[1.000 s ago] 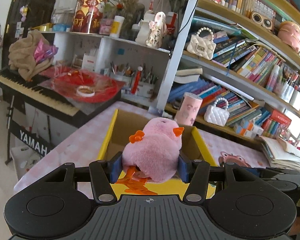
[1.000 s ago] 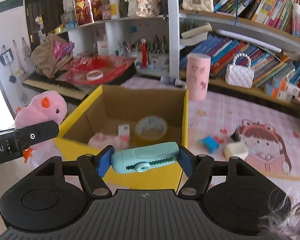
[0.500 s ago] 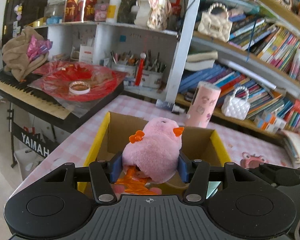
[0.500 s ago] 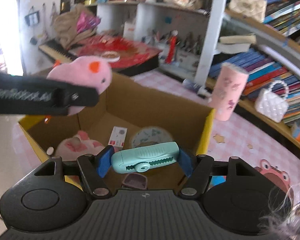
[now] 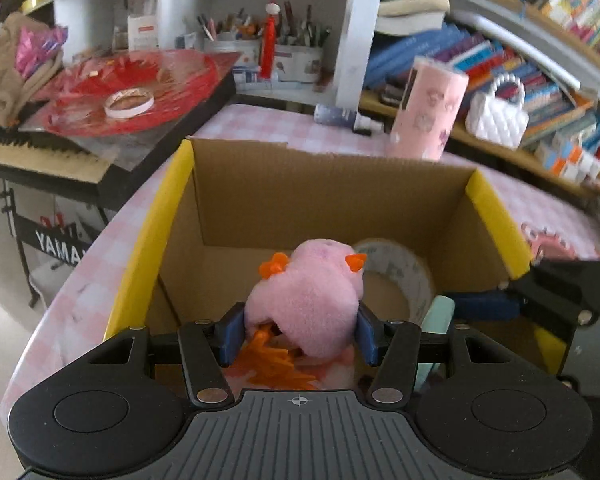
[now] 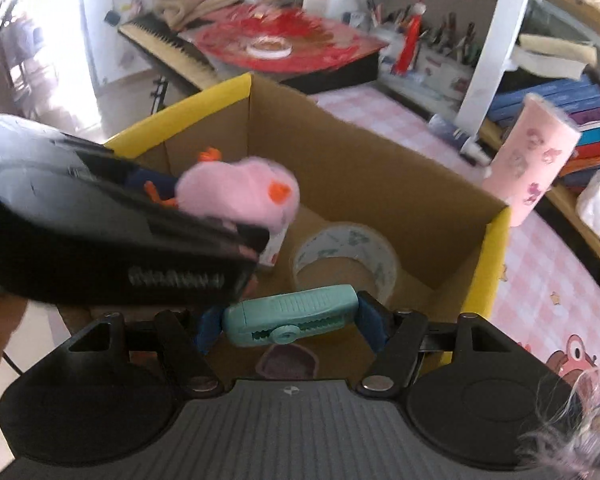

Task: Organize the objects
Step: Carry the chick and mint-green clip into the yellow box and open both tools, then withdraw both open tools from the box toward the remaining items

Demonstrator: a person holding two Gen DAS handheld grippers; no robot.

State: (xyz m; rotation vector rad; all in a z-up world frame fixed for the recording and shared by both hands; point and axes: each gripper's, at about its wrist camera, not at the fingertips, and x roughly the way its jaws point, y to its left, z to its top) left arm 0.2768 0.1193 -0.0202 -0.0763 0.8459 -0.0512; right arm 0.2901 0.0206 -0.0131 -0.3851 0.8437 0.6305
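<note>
Pink plush [image 5: 306, 304] clamped in left gripper [image 5: 298, 338]; right gripper [image 6: 290, 322] grips teal cutter [image 6: 292, 314].

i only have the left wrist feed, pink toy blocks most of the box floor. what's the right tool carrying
Observer: The right tool is shut on a teal utility knife, gripped end to end.
Operator: anything on the floor under it
Observer: Yes, a small purple-pink flat item lies directly below the knife, inside the cardboard box.
Operator: and under my toy
Observer: A small white carton with a red patch sits beside the tape roll, partly hidden by the left tool holding the pink plush chick.
</note>
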